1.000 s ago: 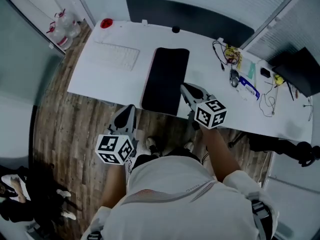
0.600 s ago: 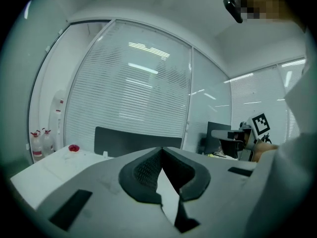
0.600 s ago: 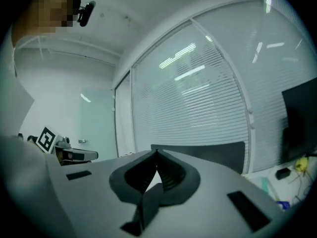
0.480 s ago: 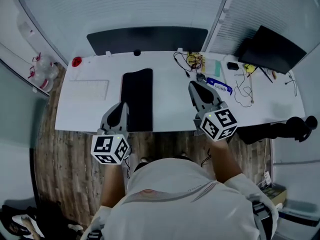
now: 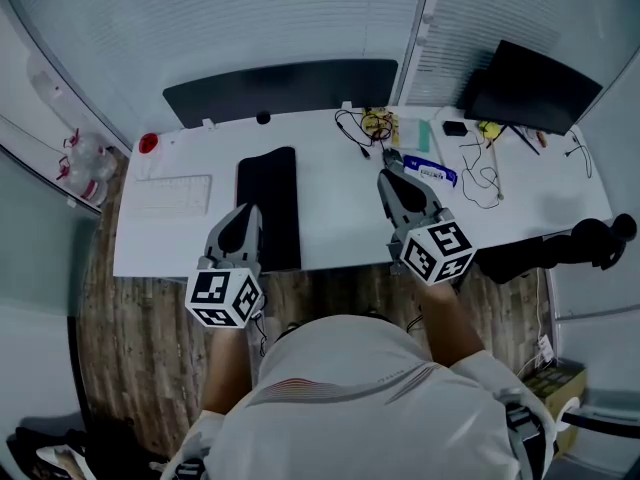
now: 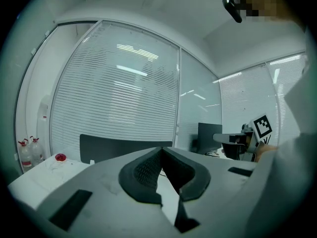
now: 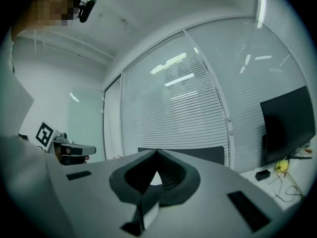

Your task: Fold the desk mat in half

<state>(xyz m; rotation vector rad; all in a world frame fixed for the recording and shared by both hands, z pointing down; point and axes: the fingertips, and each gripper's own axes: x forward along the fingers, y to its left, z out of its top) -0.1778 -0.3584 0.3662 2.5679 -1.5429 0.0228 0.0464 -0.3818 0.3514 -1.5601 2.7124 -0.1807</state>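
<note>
Currently 1 desk mat — 1 keyboard.

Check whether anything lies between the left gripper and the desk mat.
Nothing visible does. The left gripper hangs, jaws together, right at the desk mat's near left edge; the keyboard lies further left, apart from the mat.

Dim bluish light, fisheye-warped edges.

The left forearm and right forearm reach forward from the torso. The left gripper and right gripper point level toward the far side, well apart. Each has its jaws closed, tips meeting.
</note>
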